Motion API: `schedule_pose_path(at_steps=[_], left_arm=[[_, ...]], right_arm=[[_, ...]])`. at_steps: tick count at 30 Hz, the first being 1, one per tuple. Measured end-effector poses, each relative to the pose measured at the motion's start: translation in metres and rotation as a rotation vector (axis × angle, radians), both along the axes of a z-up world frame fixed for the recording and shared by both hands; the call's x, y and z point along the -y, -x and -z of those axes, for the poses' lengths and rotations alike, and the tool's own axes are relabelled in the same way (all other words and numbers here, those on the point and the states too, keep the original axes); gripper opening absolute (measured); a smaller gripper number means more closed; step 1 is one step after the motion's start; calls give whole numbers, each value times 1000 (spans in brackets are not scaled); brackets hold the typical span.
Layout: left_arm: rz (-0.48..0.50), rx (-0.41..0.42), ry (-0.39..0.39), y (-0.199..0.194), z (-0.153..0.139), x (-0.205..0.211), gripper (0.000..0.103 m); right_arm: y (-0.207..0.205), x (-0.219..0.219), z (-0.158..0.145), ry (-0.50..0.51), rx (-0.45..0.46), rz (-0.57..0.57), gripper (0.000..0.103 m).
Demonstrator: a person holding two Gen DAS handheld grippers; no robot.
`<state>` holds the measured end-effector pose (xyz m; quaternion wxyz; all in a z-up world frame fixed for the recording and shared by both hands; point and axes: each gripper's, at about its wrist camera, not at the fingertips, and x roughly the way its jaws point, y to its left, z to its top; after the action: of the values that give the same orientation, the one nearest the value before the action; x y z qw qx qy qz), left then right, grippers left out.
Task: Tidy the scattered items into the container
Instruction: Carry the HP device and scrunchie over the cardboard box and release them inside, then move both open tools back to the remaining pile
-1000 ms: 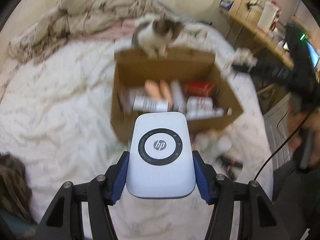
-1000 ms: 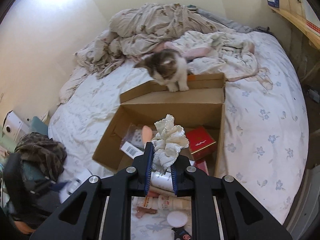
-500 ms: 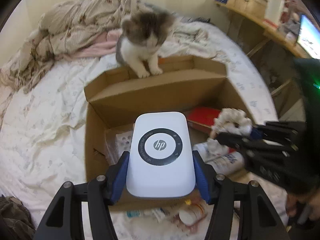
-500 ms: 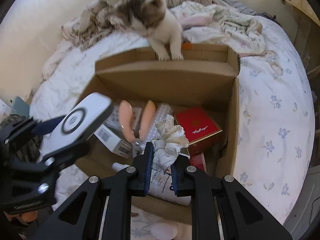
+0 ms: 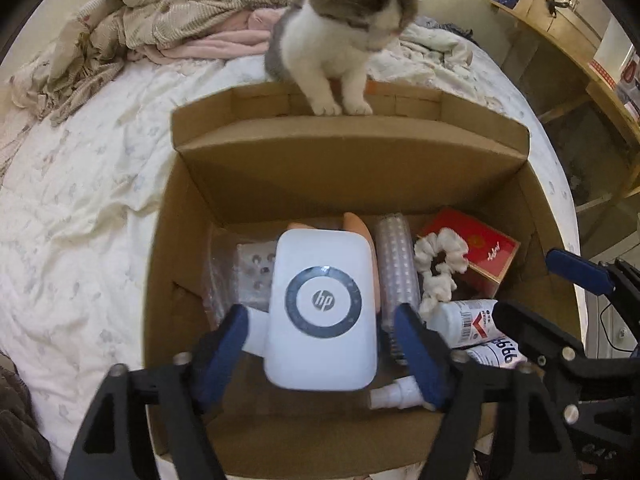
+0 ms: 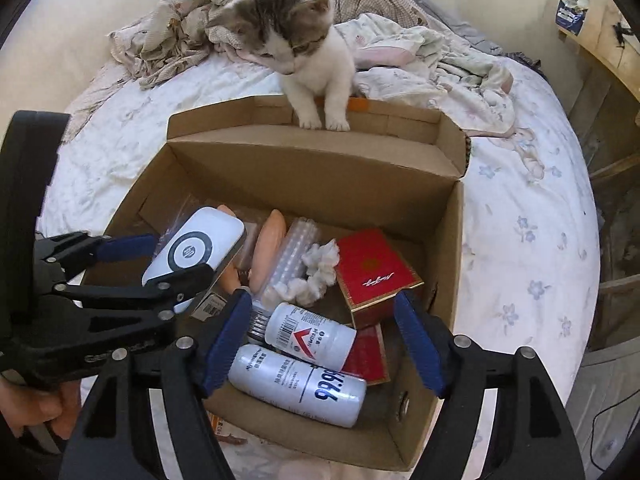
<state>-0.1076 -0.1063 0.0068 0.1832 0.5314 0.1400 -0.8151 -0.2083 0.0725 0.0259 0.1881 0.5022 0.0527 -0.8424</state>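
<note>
An open cardboard box [image 5: 352, 164] [image 6: 304, 168] sits on the bed. My left gripper [image 5: 322, 320] [image 6: 160, 256] is open over the box's left part; the white HP device [image 5: 322, 308] [image 6: 194, 252] lies between its spread fingers without touching the pads. My right gripper [image 6: 320, 316] [image 5: 552, 284] is open and empty over the box's right part. The white scrunchie [image 5: 440, 268] [image 6: 316, 272] lies in the box beside a red box [image 6: 376, 272] [image 5: 480, 252]. White bottles [image 6: 296, 376] [image 5: 472, 320] lie at the box's near side.
A kitten [image 5: 344, 32] [image 6: 304, 52] stands with its front paws on the box's far flap. Crumpled bedding [image 6: 420, 52] lies behind it. A wooden shelf [image 5: 580, 48] runs along the right wall. A small item [image 6: 228, 432] lies on the bed before the box.
Both grippers moved in over the box and opened. The right one let go of the scrunchie, which now lies in the box. The left one's fingers spread away from the HP device.
</note>
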Motion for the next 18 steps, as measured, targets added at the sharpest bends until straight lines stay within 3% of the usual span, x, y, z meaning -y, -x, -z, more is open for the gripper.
schedule_pose_path(at_steps=[12,18], left_arm=[[-31,-115,-36,-61,-43,1,78],[-21,-117,-37,-117,-33,-5,78]], right_arm=[[3,-15,-12,58,-6,69,80],[-11,-27,-25,139,-14,94,80]])
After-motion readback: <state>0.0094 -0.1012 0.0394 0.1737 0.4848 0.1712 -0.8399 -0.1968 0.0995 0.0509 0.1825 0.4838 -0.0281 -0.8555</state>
